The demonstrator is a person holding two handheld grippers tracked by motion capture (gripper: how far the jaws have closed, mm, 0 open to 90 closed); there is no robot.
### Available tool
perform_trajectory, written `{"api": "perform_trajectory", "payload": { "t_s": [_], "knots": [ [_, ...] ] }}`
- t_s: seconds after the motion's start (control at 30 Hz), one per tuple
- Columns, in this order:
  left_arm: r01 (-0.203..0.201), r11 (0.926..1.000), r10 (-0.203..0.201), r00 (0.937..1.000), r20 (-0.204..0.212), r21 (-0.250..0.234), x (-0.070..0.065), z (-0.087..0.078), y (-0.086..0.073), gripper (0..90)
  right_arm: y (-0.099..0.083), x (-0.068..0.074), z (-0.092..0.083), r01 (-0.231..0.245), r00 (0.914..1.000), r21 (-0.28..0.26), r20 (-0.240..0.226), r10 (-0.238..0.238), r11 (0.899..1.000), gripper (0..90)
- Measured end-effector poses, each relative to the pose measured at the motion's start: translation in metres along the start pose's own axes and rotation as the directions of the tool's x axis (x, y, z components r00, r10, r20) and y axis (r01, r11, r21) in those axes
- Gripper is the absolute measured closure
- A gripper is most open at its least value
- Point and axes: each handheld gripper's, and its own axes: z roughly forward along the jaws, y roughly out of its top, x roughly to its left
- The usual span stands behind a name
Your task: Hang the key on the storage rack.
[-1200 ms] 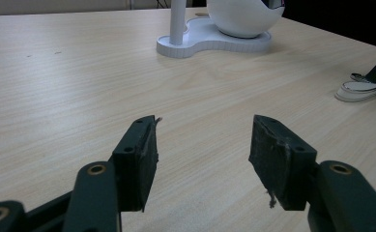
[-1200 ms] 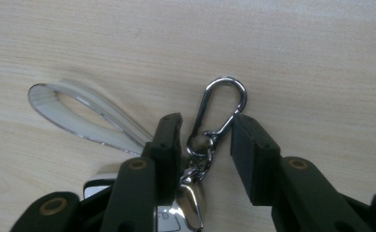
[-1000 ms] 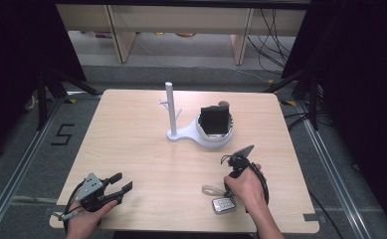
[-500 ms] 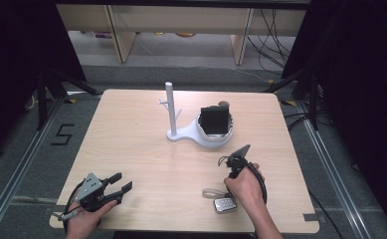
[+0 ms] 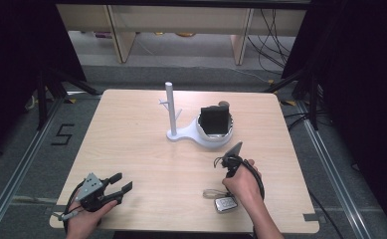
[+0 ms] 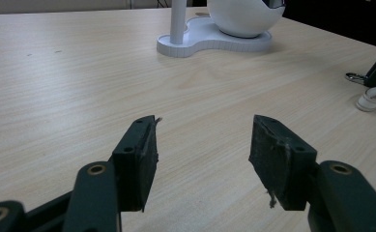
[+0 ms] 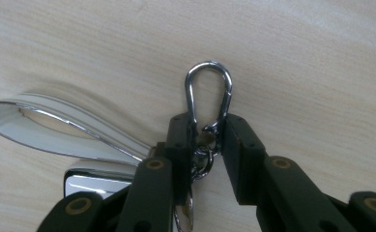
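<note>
Since a second ago the right gripper (image 7: 209, 130) has been shifted slightly nearer on the table (image 5: 146, 149), and its jaws have just been closing; they now pinch the carabiner clip (image 7: 209, 92) of the key fob (image 5: 224, 204) near the table's near right edge; the left gripper (image 6: 202, 154) is held wide open, empty, near left. The pinch should be firmed before lifting, so the clip is not twisted loose; the white stand (image 5: 173, 112) probably awaits it.

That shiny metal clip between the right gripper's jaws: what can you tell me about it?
The clip is a chrome, pear-shaped snap hook, polished and rounded at its far end. It hangs just over the wooden table, its lower end squeezed between the right gripper, whose jaws have just been closing on it. Small chain links join it to a white strap loop and a silvery key fob below.
</note>
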Motion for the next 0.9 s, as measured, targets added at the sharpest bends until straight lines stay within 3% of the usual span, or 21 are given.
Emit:
{"api": "perform_trajectory", "payload": {
  "t_s": [0.2,0.33,0.63,0.83,0.87,0.9],
  "knots": [
    [-0.003,1.0000,0.003,1.0000,0.003,-0.006,0.001,0.000,0.000,42.6,0.001,0.002,0.001,0.054,0.9983,-0.007,0.020,-0.054,0.999,75.3],
    [-0.003,1.0000,0.003,1.0000,-0.005,-0.001,0.002,-0.001,0.000,42.6,0.001,0.001,0.001,0.094,0.9956,-0.017,0.009,-0.094,0.995,75.5],
    [0.000,1.0000,0.000,1.0000,0.001,-0.008,0.002,0.000,0.000,42.6,-0.007,-0.005,-0.001,0.086,0.9953,-0.062,-0.040,-0.088,0.994,75.5],
    [-0.002,1.0000,0.002,1.0000,-0.002,-0.005,0.002,0.000,0.000,42.6,-0.012,-0.007,-0.009,0.080,0.9958,-0.125,-0.035,-0.085,0.989,75.6],
    [-0.004,1.0000,0.004,1.0000,-0.008,0.003,0.001,-0.001,0.000,42.6,-0.010,-0.013,-0.008,0.173,0.9833,-0.163,-0.029,-0.180,0.971,75.6],
    [-0.003,1.0000,0.003,1.0000,-0.007,0.002,0.001,-0.001,0.000,42.6,-0.012,-0.008,-0.012,0.083,0.9948,-0.133,-0.047,-0.090,0.988,75.6]
  ]
}}
